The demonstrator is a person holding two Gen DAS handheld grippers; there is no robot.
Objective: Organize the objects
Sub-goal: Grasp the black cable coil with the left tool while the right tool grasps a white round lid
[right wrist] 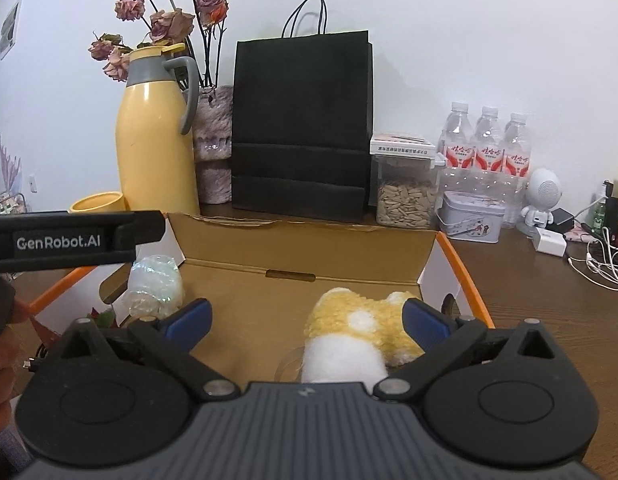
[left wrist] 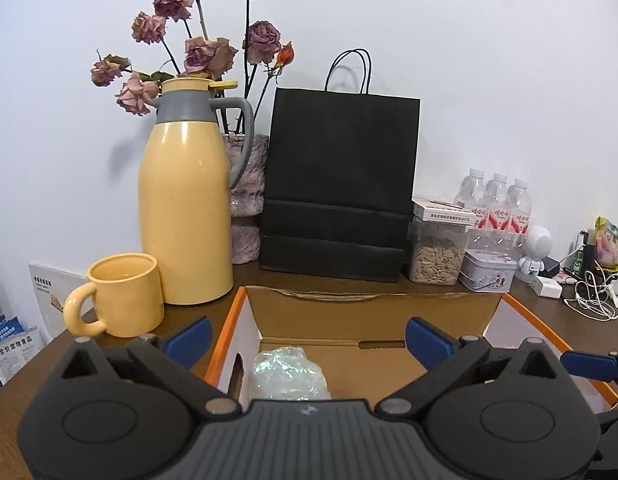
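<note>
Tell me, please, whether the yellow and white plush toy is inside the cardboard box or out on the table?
Inside: the yellow and white plush toy lies on the floor of the cardboard box, its walls rising around it.

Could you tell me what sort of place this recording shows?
Probably a home or small office desk: a wooden table against a plain wall, with a yellow flask, a vase of dried roses, water bottles and charger cables.

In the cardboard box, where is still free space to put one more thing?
Free: the box floor between the plastic wrap and the plush toy, up to the back wall. Crowded: behind the box, from the thermos to the bottles.
</note>
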